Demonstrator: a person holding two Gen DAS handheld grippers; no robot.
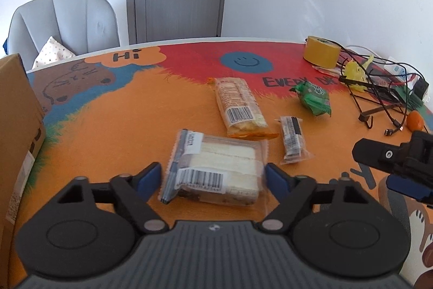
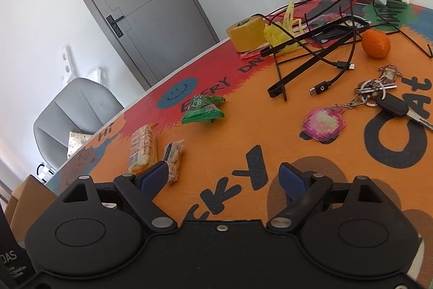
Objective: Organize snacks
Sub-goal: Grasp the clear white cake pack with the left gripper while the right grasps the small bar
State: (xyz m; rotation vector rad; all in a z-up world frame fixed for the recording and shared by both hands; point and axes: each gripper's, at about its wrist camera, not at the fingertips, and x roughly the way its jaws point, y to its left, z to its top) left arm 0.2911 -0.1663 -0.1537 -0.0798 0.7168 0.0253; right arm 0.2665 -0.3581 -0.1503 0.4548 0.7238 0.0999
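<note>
Snacks lie scattered over the middle of the worktop (image 1: 108, 121), which we see covered in a bright orange, red and blue cartoon print. At the left edge stands a cardboard box (image 1: 16, 126), the largest thing on it. Toward the far right corner sits a roll of yellow tape (image 1: 320, 52), with a tangle of black cables (image 2: 324, 50) and a yellow plastic bag (image 2: 281, 31) just beside it, and an orange (image 2: 376, 44) nearer the right edge.

Of the snacks, the largest is the clear sandwich pack (image 1: 216, 169), lying flat between the fingers of our left hand-held gripper (image 1: 212, 178) — the jaws are spread apart, one blue pad on each side of the pack, and we cannot tell whether either pad touches it. Just beyond it lies the long orange biscuit pack (image 1: 239, 107), stretching toward the far edge. To the right of that is the small bar in clear wrap (image 1: 292, 138), and farther off, near the red part of the print, the green packet (image 1: 314, 96).

Our right hand-held gripper (image 2: 226, 180) hovers over the near right part of the worktop with its jaws apart and nothing between them; the small bar lies just beside its left finger. A bunch of keys (image 2: 379, 96) with a pink pixel charm (image 2: 323, 125) lies ahead of it.
</note>
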